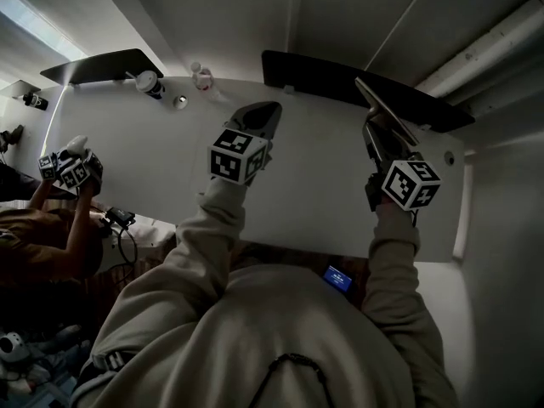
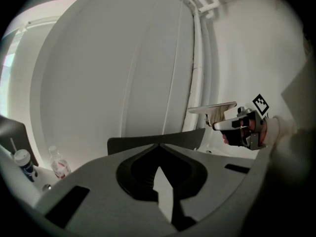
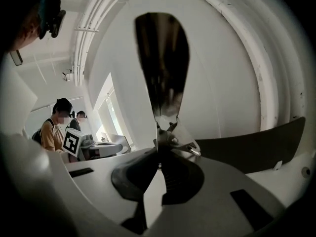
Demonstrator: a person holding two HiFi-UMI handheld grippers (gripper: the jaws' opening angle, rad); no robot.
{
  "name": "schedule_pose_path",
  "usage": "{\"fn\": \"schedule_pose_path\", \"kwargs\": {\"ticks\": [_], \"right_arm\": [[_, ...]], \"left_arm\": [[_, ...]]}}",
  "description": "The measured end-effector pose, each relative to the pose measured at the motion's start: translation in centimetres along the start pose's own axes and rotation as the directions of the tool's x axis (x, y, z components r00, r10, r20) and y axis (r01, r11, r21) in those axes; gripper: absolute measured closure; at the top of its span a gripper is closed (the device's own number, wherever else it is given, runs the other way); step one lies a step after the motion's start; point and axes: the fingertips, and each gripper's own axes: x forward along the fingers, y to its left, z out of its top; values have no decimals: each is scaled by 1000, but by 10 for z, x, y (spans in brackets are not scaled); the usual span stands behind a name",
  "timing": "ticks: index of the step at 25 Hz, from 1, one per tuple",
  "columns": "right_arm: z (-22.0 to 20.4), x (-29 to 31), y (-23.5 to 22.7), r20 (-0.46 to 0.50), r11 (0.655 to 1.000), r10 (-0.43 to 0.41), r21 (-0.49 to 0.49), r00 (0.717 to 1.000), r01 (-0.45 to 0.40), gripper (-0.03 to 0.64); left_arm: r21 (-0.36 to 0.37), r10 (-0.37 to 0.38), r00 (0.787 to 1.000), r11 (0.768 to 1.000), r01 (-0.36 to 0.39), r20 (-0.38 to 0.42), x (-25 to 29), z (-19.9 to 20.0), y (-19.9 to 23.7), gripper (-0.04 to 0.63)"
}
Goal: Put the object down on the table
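Right hand-held gripper is clamped on the base of a flat metal tool, held above the desk near its 2 o'clock edge, blade pointing to 11 o'clock. Left hand-held gripper, jaws together on nothing, hovers toward 12 o'clock, a bottle at 11

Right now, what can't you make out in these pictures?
- Metal tool in the right gripper: dark against the wall in the right gripper view, edge-on in the head view; its kind is unclear.
- Bottle on the table: head view, label too small.
- Second person: head view, cut off by the left edge.
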Motion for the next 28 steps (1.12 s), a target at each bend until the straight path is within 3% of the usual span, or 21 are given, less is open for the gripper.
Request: {"fn": "schedule_pose_path", "kwargs": {"ticks": [15, 28], "right_arm": [[-99, 34, -13, -129, 996, 19, 93, 992, -7, 584], [-189, 56, -31, -226, 980, 55, 199, 972, -10, 584]], "left_arm": [[-87, -34, 992, 996, 24, -117, 27, -99, 0, 591], [-121, -20, 979, 993, -4, -201, 43, -168, 9, 591]]}}
